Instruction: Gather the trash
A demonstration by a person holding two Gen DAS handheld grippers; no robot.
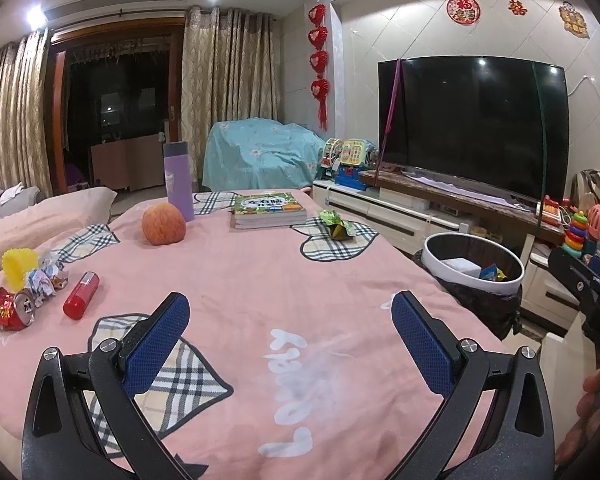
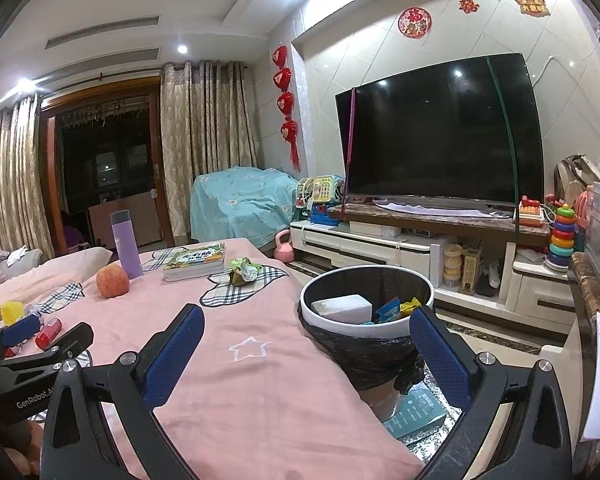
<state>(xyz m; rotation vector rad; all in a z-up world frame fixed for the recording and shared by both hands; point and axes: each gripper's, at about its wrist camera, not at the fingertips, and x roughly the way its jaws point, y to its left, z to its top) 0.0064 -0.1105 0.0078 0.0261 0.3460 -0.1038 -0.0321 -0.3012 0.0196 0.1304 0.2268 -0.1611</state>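
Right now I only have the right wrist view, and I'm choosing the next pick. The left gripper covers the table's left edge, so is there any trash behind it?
Observer: Yes. A crushed red can lies on its side on the pink cloth near that edge.
Operator: Is anything else next to it?
Observer: Crumpled wrappers sit just past the can, in front of a yellow spiky thing.
Operator: Is the left gripper free to take them?
Observer: The left gripper has its jaws wide open with nothing between them.
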